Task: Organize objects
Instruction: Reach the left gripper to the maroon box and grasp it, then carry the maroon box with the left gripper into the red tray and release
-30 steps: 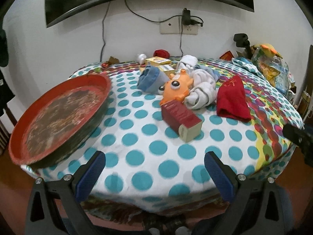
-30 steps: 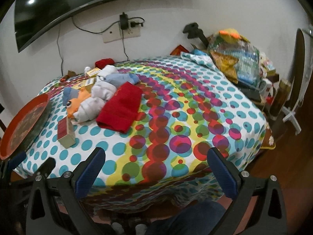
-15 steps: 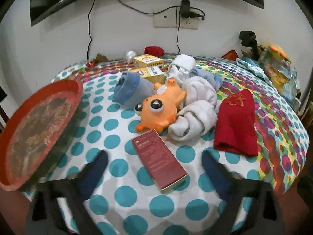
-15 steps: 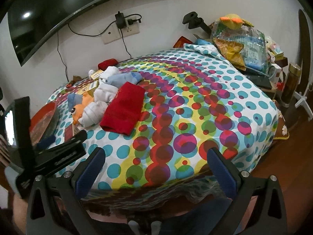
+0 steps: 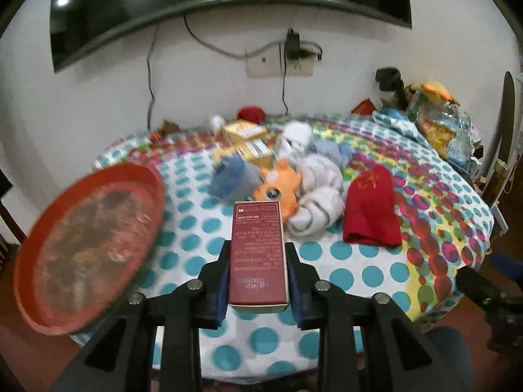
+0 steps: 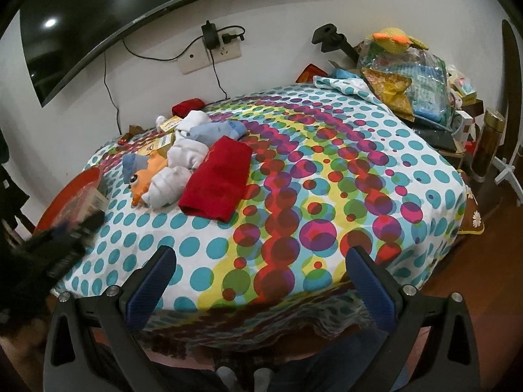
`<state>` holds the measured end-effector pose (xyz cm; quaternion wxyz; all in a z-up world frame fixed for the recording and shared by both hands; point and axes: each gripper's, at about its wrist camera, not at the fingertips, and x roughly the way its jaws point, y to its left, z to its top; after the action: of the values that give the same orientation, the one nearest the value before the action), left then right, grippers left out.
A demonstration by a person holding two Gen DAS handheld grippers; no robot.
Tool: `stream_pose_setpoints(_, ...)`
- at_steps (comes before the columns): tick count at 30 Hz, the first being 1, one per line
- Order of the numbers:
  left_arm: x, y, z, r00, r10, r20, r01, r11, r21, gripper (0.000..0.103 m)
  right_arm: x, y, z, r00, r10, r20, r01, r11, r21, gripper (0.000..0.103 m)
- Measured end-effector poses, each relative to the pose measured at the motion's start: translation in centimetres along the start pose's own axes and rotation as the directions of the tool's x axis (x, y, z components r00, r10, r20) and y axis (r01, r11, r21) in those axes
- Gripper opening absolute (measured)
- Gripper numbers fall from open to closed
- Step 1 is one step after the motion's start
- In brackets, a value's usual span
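Observation:
My left gripper [image 5: 258, 281] is shut on a dark red box [image 5: 258, 248] and holds it above the near edge of the dotted round table [image 5: 353, 271]. A red round tray [image 5: 88, 241] lies at the table's left edge. Behind the box sit an orange toy [image 5: 278, 186], rolled white socks [image 5: 320, 192], a blue-grey sock roll [image 5: 228, 179], a folded red cloth [image 5: 372, 209] and yellow boxes [image 5: 245, 140]. My right gripper [image 6: 261, 281] is open and empty, low at the table's front edge. The left gripper with the box shows blurred in the right wrist view [image 6: 65, 228].
A TV [image 5: 228, 3] hangs on the wall above a socket with cables [image 5: 284, 62]. Bags and clutter [image 6: 408, 75] crowd a side table at the right. A red item [image 6: 188, 106] lies at the table's far edge.
My left gripper moved forward to the dark red box, closed on it and lifted it off the table. The right gripper stayed open and barely moved.

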<state>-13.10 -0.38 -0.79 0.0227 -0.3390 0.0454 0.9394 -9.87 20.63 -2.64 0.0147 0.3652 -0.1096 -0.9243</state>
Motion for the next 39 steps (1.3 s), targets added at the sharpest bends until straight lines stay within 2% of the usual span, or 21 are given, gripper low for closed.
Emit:
stream_pose_setpoints(7,-4.5,3.9,2.5,0.994,0.085,0.070,-0.082,0.996,-0.042,0.029,-0.8,0.6,-0.5,1.000,0.010,0.008,-0.010,1.000,-0.019,0.103)
stream_pose_setpoints(16,-7.3,11.1,5.4,0.968,0.231,0.095,-0.216,0.966,-0.144,0.029,-1.4,0.6,-0.8,0.999,0.040,-0.003,-0.040,0.999,-0.006,0.103)
stream_pose_setpoints(19,-7.1,13.5,6.1,0.951,0.299,0.076,-0.285,0.946,-0.157,0.029,-1.6,0.8,-0.8,0.999,0.050,0.001,-0.050,0.999,-0.009,0.103)
stream_pose_setpoints(26,-4.9,19.2,5.8,0.925,0.381,-0.008,-0.375,0.906,-0.199,0.029,-1.3,0.6,-0.8,0.998,0.056,-0.007,-0.056,0.998,0.000,0.103)
stream_pose_setpoints(35,-3.7,27.1,6.3,0.898,0.430,-0.092,-0.439,0.860,-0.260,0.029,-0.2,0.7,-0.8,0.997,0.063,-0.037,-0.063,0.998,0.010,0.103)
stream_pose_setpoints(39,-2.8,30.4,6.9,0.903,0.411,-0.126,-0.429,0.845,-0.320,0.029,-0.1,0.9,-0.9,0.997,0.061,-0.037,-0.061,0.998,-0.003,0.103)
